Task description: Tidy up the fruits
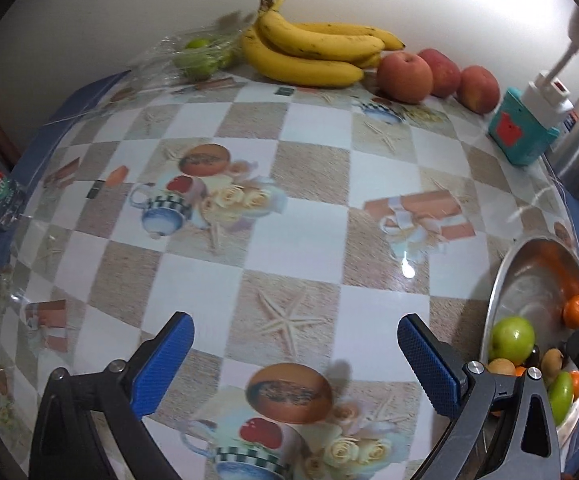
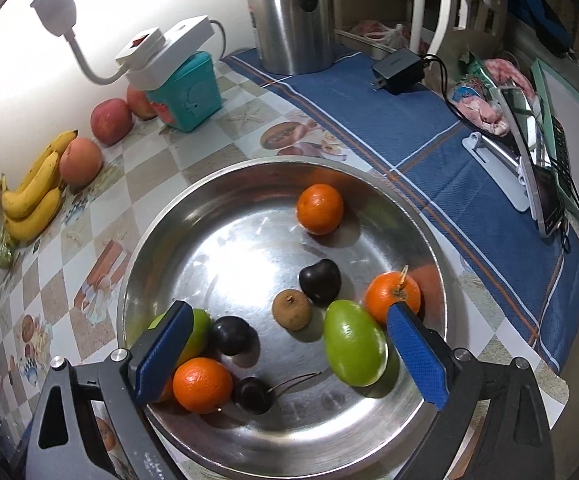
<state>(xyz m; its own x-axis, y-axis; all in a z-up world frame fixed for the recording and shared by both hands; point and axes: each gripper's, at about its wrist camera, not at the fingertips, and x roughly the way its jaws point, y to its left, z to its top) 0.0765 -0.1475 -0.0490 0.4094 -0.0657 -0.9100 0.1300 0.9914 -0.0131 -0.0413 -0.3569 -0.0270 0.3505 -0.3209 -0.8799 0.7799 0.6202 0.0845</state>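
Observation:
A steel bowl [image 2: 161, 240] holds mixed fruit: three oranges [image 2: 320, 208], a green mango [image 2: 353, 342], a green apple [image 2: 201, 330], dark plums [image 2: 320, 281] and a small brown fruit [image 2: 292, 309]. My right gripper [image 2: 289, 354] hangs open and empty just above the bowl's near side. My left gripper [image 1: 295, 360] is open and empty over the checked tablecloth. Bananas [image 1: 309, 50] and three red apples [image 1: 405, 76] lie along the far wall, with limes in a clear bag [image 1: 199, 56]. The bowl [image 1: 501, 288] shows at the right edge of the left wrist view.
A teal box [image 1: 523, 130] carrying a white power strip [image 2: 161, 50] stands near the apples. A steel kettle [image 2: 293, 12], a black charger [image 2: 399, 70], a phone on a stand [image 2: 545, 196] and packets sit on the blue cloth [image 2: 429, 128].

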